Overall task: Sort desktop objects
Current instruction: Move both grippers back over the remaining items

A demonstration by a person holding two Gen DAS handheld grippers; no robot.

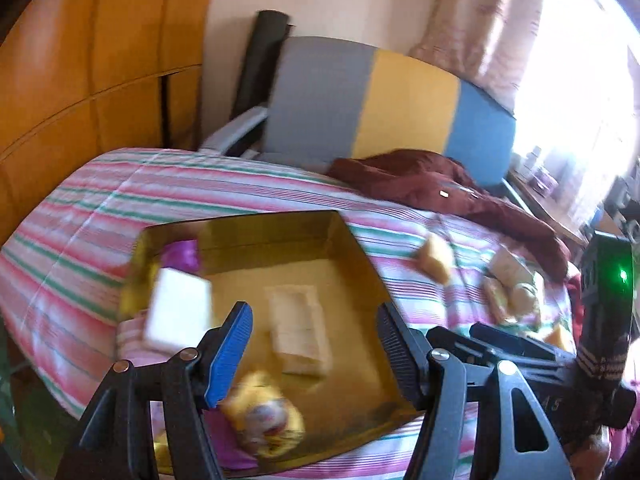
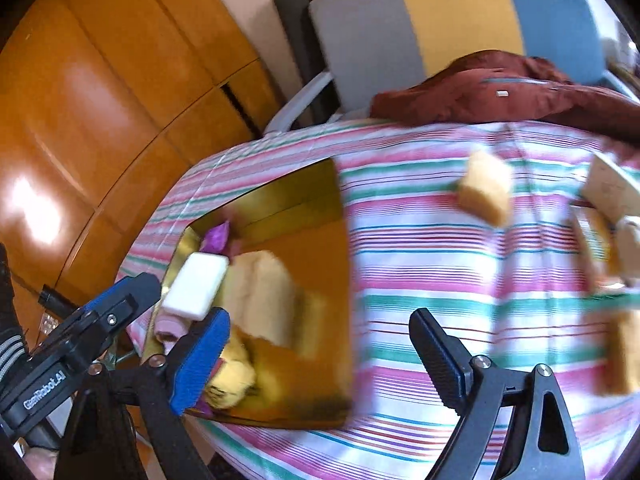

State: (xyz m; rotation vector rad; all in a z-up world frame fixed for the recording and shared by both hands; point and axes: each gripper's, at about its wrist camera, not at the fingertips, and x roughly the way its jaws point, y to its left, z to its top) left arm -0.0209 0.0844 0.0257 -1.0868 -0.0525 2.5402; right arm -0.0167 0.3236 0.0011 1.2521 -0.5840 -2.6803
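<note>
A shallow gold tray (image 1: 280, 228) (image 2: 320, 292) lies on the striped cloth. In it are a white block (image 1: 178, 312) (image 2: 196, 290), a purple packet (image 1: 180, 254) (image 2: 216, 236), a cream folded pack (image 1: 298, 328) (image 2: 264, 296) and a yellow snack bag (image 1: 264, 420) (image 2: 232, 376). My left gripper (image 1: 314, 354) is open and empty above the tray, over the snack bag. My right gripper (image 2: 320, 364) is open and empty over the tray's right edge. Loose yellow and cream packs (image 1: 434, 258) (image 2: 486, 192) lie on the cloth to the right.
A dark red jacket (image 1: 440, 188) (image 2: 520, 88) lies at the back of the cloth. A grey, yellow and blue chair back (image 1: 380, 100) stands behind. Orange wooden cabinets (image 1: 80, 80) are at the left. More packs (image 1: 512, 288) cluster at far right.
</note>
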